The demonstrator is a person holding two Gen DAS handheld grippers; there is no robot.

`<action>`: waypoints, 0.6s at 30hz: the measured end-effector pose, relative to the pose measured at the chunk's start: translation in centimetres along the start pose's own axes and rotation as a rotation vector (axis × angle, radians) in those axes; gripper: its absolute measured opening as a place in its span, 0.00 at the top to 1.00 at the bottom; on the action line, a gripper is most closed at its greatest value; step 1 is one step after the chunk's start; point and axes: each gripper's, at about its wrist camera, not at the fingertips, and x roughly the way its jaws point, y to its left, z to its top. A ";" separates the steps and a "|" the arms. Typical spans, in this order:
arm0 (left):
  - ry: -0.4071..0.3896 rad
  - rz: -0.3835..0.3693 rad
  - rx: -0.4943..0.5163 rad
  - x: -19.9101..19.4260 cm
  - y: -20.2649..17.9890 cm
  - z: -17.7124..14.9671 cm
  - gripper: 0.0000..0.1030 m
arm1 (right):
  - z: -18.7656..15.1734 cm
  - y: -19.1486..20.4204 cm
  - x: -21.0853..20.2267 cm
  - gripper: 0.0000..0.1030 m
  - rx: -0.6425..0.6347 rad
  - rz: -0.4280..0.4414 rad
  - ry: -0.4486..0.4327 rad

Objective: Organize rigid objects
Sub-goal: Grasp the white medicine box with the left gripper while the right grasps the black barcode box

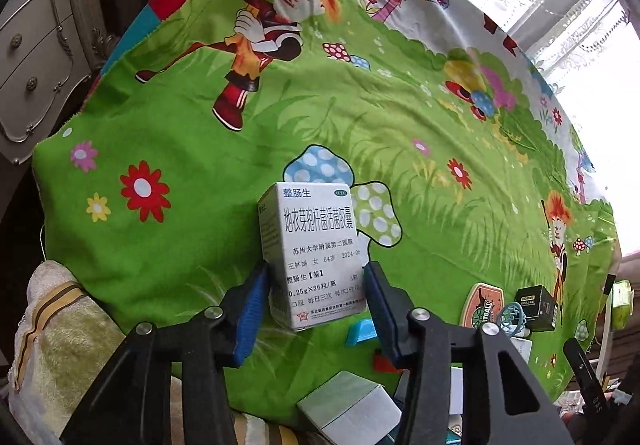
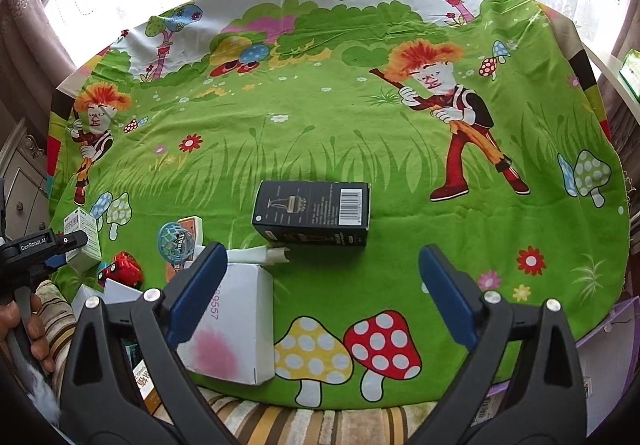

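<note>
My left gripper [image 1: 316,293] is shut on a white medicine box [image 1: 312,249] with Chinese print and holds it upright over the green cartoon cloth [image 1: 168,245]. The same box [image 2: 82,237] and the left gripper [image 2: 60,245] show at the left of the right wrist view. My right gripper [image 2: 320,281] is open and empty. A black box with a barcode [image 2: 312,213] lies flat on the cloth just ahead of it. A white box with a pink blotch [image 2: 236,325] lies by its left finger [image 2: 192,285].
A clutter of small things sits at the cloth's near edge: a red toy car [image 2: 122,271], a blue mesh ball [image 2: 172,241], an orange basketball card [image 1: 480,305], a black cube box [image 1: 536,307], a green-white box [image 1: 348,405]. A towel [image 1: 60,345] lies left; a dresser [image 1: 36,57] stands beyond.
</note>
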 end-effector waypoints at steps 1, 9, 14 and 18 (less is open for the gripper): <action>-0.008 -0.019 0.015 0.0 -0.3 0.0 0.54 | 0.2 0.2 0.4 0.05 -0.004 -0.005 0.004; -0.087 -0.104 0.140 -1.2 -2.8 -1.0 0.55 | 1.3 1.9 3.4 0.05 -0.039 -0.023 0.031; -0.141 -0.129 0.180 -2.1 -3.6 -1.3 0.55 | 1.6 2.5 4.9 0.05 -0.057 -0.064 0.043; -0.176 -0.162 0.201 -2.8 -4.1 -1.7 0.55 | 1.7 2.3 5.1 0.05 -0.056 -0.086 0.031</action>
